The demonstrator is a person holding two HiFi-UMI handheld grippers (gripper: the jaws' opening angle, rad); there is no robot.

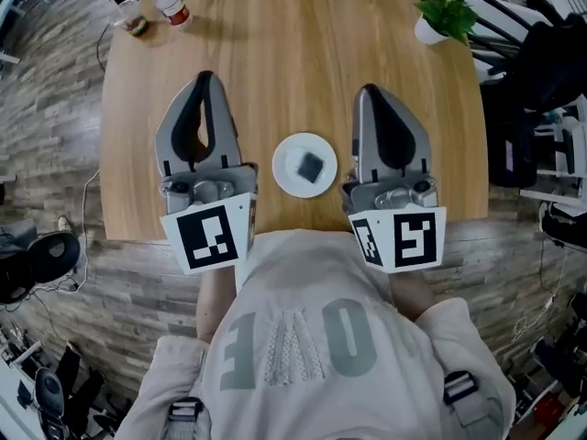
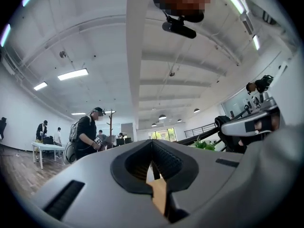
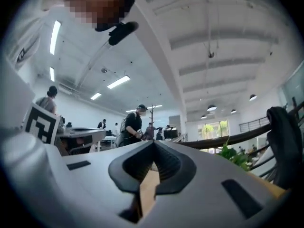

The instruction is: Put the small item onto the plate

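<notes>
In the head view a small white plate sits on the wooden table near its front edge, and a small dark square item lies on it. My left gripper is left of the plate, jaws pointing away from me and shut with nothing between them. My right gripper is right of the plate, also shut and empty. In the left gripper view the left gripper shows closed jaws against the room and ceiling. The right gripper view shows the right gripper the same way. Neither gripper view shows the plate.
A plastic bottle and a small cup stand at the table's far left corner. A potted plant stands at the far right corner. Dark chairs are right of the table. A person with a backpack stands in the room.
</notes>
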